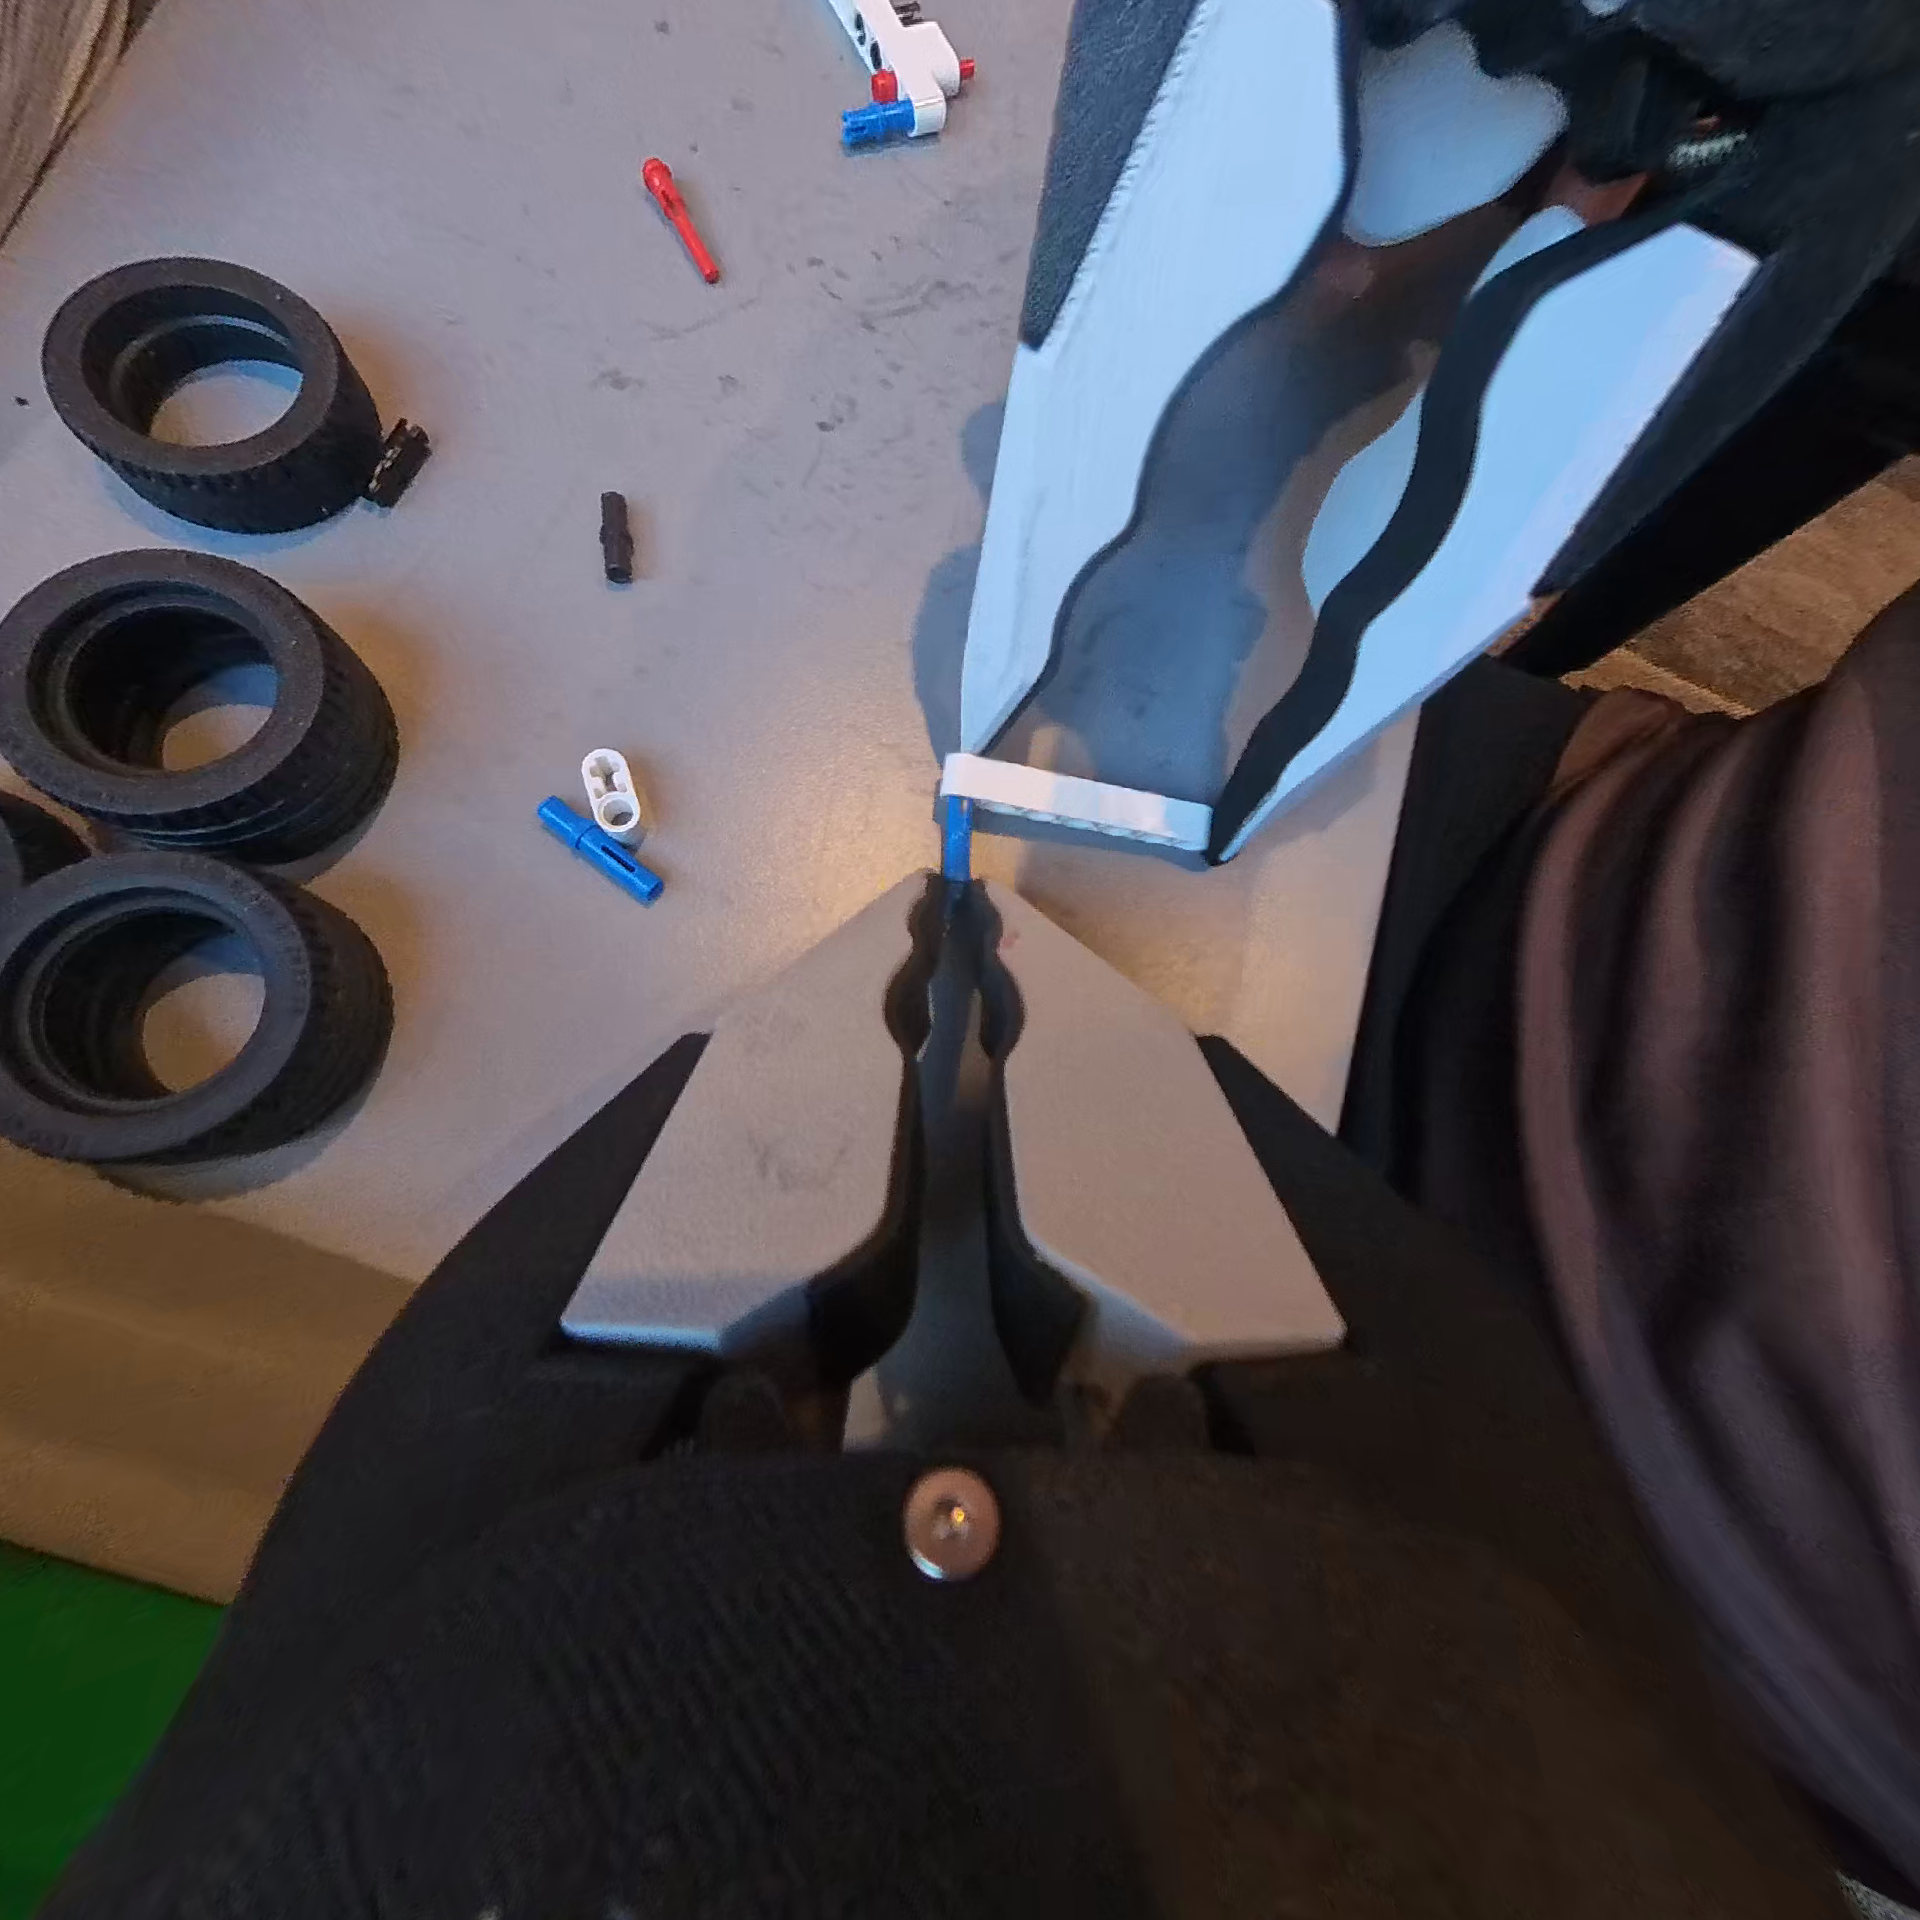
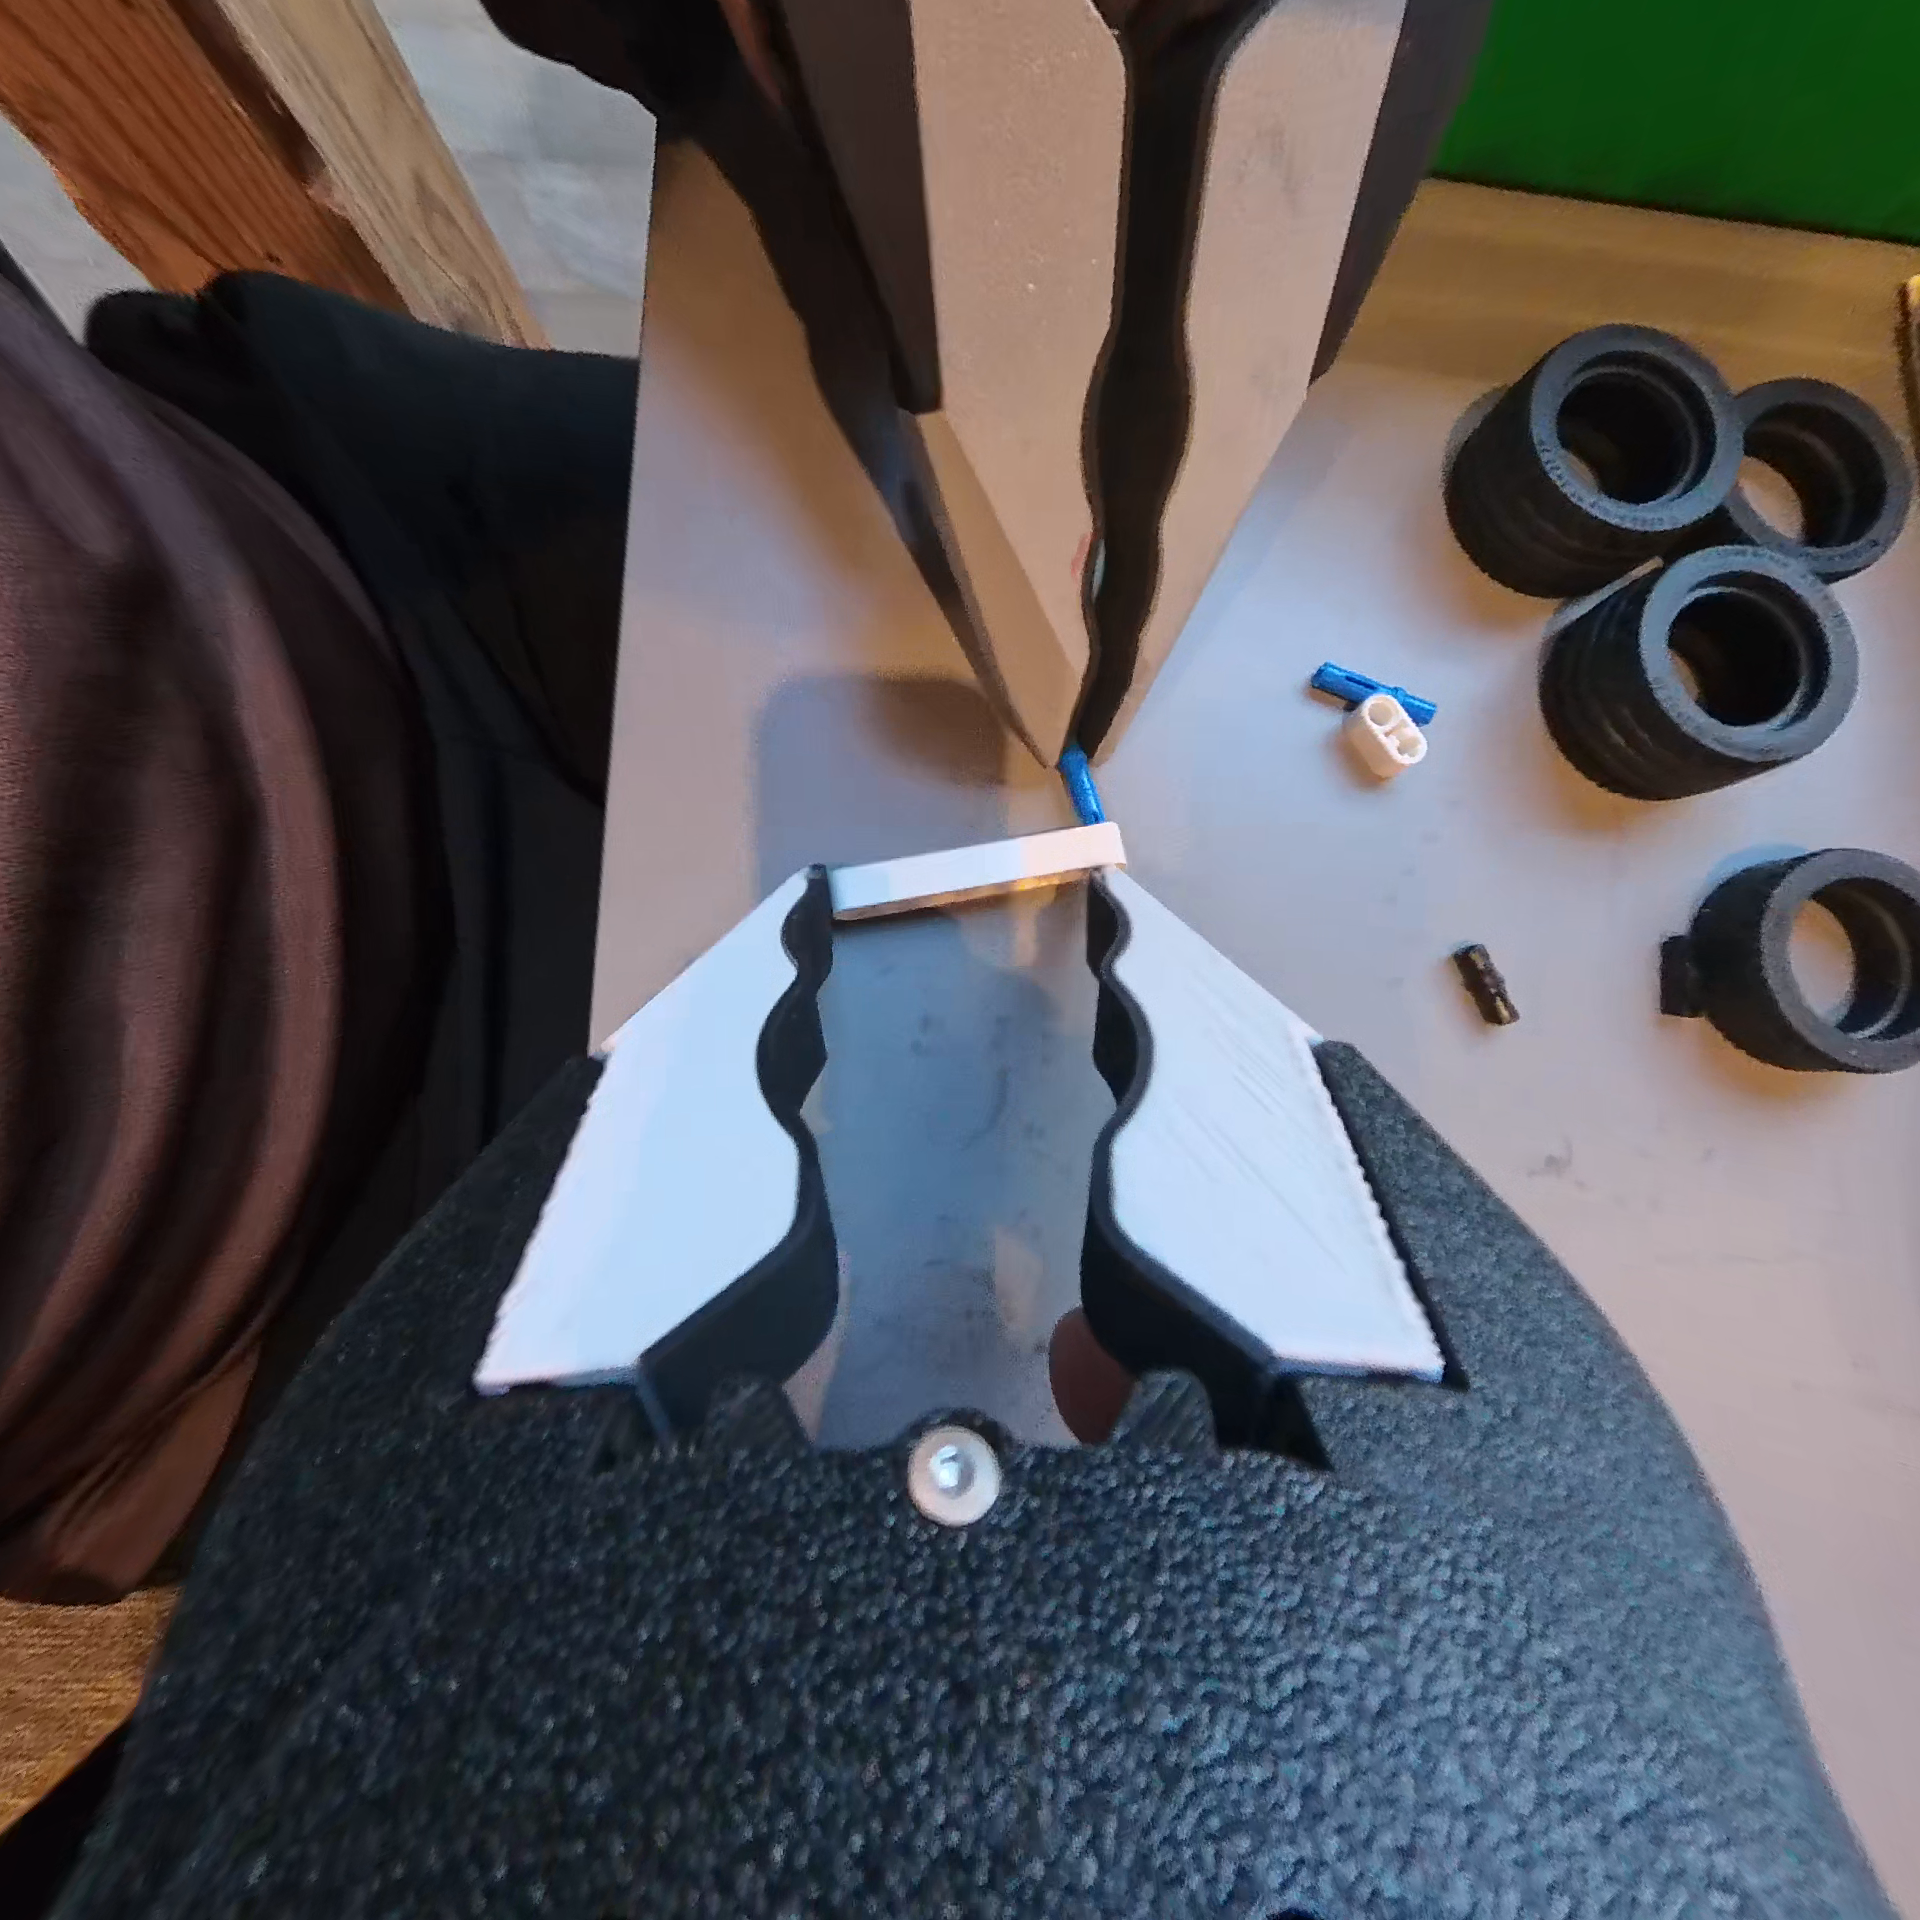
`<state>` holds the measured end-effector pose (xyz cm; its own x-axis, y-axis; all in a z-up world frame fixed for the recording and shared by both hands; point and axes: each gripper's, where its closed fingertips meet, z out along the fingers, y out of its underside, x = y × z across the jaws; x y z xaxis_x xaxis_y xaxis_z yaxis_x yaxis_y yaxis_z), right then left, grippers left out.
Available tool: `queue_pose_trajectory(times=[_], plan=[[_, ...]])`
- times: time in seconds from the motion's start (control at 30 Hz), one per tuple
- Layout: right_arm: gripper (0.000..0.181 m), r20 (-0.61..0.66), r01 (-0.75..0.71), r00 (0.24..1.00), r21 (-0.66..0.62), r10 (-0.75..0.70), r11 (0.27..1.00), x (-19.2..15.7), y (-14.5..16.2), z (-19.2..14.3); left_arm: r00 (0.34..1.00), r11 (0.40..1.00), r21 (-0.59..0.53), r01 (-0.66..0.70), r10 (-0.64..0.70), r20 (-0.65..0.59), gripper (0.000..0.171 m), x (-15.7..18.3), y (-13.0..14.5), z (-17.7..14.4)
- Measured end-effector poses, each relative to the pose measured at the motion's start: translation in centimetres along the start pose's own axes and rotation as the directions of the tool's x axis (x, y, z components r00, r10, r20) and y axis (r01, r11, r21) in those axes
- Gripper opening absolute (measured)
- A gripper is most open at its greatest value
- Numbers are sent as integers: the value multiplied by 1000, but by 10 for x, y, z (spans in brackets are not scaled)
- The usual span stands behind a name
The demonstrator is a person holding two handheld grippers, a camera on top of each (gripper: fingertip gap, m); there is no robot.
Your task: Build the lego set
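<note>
My left gripper is shut on a small blue pin, held by its end. The pin's other end meets the end hole of a white beam. My right gripper is shut on that white beam, clamping it lengthwise between its fingertips. In the right wrist view the blue pin sticks out of the left gripper down to the beam's right end. Both grippers hover just above the grey table, near its front edge.
Several black tyres lie at the left. Loose parts lie on the table: a blue pin with a white connector, a black pin, a red axle, a white sub-assembly. A person's dark clothing is at the right. Less than 4 cm separates the two grippers' tips.
</note>
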<state>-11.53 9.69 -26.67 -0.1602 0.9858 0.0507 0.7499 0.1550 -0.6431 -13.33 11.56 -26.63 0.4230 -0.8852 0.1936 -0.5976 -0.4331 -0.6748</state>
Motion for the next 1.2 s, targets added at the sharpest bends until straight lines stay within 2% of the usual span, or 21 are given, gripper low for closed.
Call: queue_pose_trajectory(times=[0.1,0.3,0.63,0.77,0.87,1.2], plan=[[50,45,-48,998,19,47,999,0,1,1,1000,1000,15,18,-17,-25,1,1,0,0],[50,51,-61,997,44,59,997,3,1,2,993,995,44,85,-81,-84,1,0,-2,0],[50,56,-48,997,37,46,998,3,1,2,997,997,45,59,-56,-62,1,-2,-2,0],[49,56,-36,998,36,34,999,3,1,2,1000,999,37,-13,13,-1,1,-4,-3,1],[49,62,-20,998,29,18,999,3,1,2,1000,999,36,-16,16,-12,1,-4,-3,1],[48,65,50,997,-72,-46,996,3,1,2,1000,999,23,-30,30,0,0,-5,-3,1]])
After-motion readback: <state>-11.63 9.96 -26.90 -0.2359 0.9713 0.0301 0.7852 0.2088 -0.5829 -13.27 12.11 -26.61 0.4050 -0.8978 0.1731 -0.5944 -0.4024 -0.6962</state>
